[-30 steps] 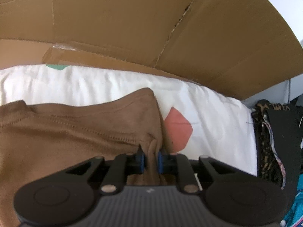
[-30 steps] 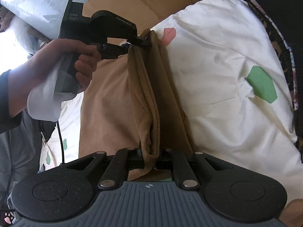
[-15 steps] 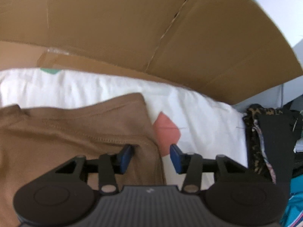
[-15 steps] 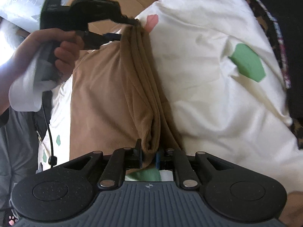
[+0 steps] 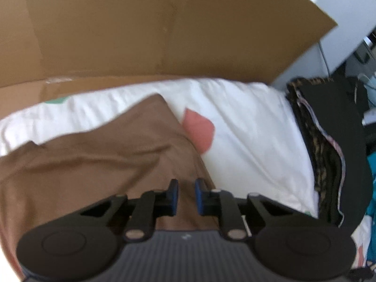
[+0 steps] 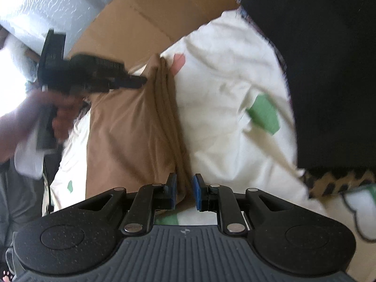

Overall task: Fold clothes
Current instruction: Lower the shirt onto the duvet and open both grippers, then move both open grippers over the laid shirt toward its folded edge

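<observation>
A brown garment lies folded lengthwise on the white patterned sheet. In the right wrist view its layered folded edge runs from the far corner straight into my right gripper, which is shut on the garment at the near end. My left gripper hovers over the garment near its right edge. Its blue pads stand a narrow gap apart with only flat cloth beneath. From the right wrist view, the left gripper, held by a hand, has its tip at the garment's far corner.
A flattened cardboard box stands along the far side of the sheet. A pile of black and leopard-print clothes lies along the right edge, large and close in the right wrist view.
The left gripper let go of the garment's far corner, opened wide, then narrowed to a small gap over the cloth. The garment's far end dropped flat. The right wrist view swung toward the black pile.
</observation>
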Demonstrator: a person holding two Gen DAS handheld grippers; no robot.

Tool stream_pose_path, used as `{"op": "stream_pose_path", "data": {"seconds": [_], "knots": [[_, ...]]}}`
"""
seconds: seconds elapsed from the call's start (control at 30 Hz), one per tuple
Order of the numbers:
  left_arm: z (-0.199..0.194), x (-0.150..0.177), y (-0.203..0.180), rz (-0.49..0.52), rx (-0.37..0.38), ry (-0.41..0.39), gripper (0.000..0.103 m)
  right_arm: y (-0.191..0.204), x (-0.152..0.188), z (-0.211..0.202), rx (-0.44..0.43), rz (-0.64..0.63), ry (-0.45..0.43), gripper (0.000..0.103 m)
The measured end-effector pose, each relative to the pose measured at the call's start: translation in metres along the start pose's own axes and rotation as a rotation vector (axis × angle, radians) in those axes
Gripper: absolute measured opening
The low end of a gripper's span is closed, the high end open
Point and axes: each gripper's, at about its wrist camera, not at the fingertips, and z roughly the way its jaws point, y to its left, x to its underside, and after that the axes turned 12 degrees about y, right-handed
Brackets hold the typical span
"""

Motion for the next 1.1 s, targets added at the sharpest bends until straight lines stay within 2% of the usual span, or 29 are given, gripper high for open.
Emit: {"op": "stream_pose_path", "data": {"seconds": [0.23, 0.3, 0.47, 0.57, 0.67, 0.77, 0.87, 0.93, 1.0, 1.1], "knots": [[0.029, -0.013, -0.011, 0.032, -0.041, -0.014, 0.016, 0.017, -0.006, 0.009, 0.010, -0.072, -0.005, 0.016], [0.034, -0.016, -0.011, 0.034, -0.044, -0.014, 0.020, 0.022, -0.007, 0.011, 0.012, -0.094, -0.006, 0.016], [0.034, -0.021, -0.007, 0.022, -0.028, 0.005, 0.020, 0.027, -0.012, 0.023, 0.028, -0.131, -0.014, 0.016], [0.026, -0.026, -0.006, 0.020, -0.032, 0.024, 0.022, 0.023, -0.015, 0.036, 0.059, -0.136, 0.023, 0.014], [0.009, -0.035, -0.007, 0.033, -0.076, 0.020, 0.023, 0.018, -0.015, 0.042, 0.075, -0.142, 0.046, 0.014], [-0.015, -0.045, -0.005, 0.028, -0.128, 0.009, 0.023, 0.013, -0.016, 0.038, 0.047, -0.125, 0.054, 0.015], [-0.050, -0.051, 0.001, -0.042, -0.140, -0.002, 0.023, 0.014, -0.015, 0.028, -0.035, -0.158, 0.038, 0.015], [-0.076, -0.050, 0.002, -0.068, -0.144, -0.017, 0.028, 0.014, -0.014, 0.021, -0.071, -0.138, 0.008, 0.015], [-0.098, -0.049, 0.004, -0.096, -0.170, -0.030, 0.040, 0.017, -0.014, 0.018, -0.074, -0.143, -0.011, 0.015], [-0.111, -0.049, 0.010, -0.114, -0.159, -0.029, 0.042, 0.021, -0.016, 0.014, -0.056, -0.148, -0.018, 0.016]]}}
